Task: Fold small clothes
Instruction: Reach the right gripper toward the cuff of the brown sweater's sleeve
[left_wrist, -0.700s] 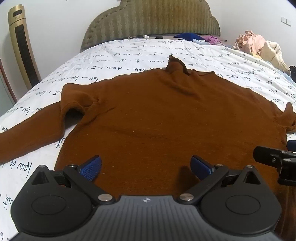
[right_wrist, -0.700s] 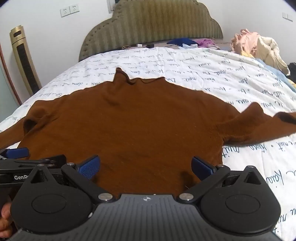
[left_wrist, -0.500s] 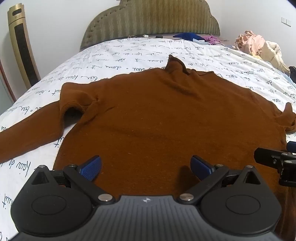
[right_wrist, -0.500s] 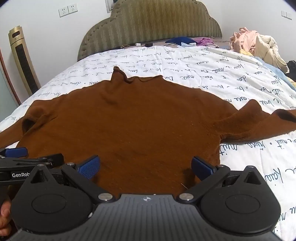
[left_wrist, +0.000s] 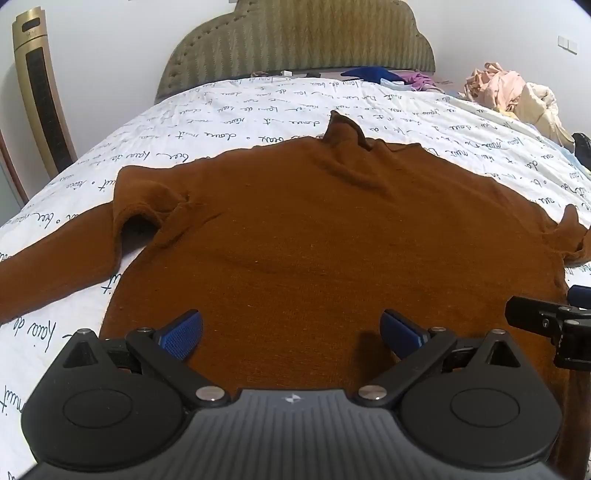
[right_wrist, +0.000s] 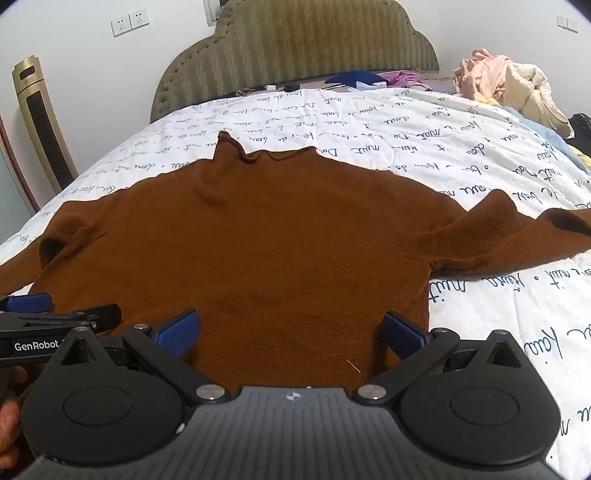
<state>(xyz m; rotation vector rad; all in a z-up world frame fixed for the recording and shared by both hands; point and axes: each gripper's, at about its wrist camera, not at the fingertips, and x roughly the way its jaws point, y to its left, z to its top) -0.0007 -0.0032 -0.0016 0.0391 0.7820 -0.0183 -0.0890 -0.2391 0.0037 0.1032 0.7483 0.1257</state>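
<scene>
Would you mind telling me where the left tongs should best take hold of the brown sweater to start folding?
Probably the left sleeve, approached from above at its outer edge: it lies flat, stretched out from the brown sweater, so the open left tongs can pinch it and carry it inward.

My room is evenly lit, probably from overhead: soft, with short shadows under my gripper fingers (left_wrist: 183, 334). Both views are sharp in the middle, while the fisheye bends the bed (right_wrist: 461, 147) and darkens the corners. No glare.

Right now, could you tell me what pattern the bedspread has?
The bedspread is white with dark handwritten script; the right wrist view shows it best.
</scene>
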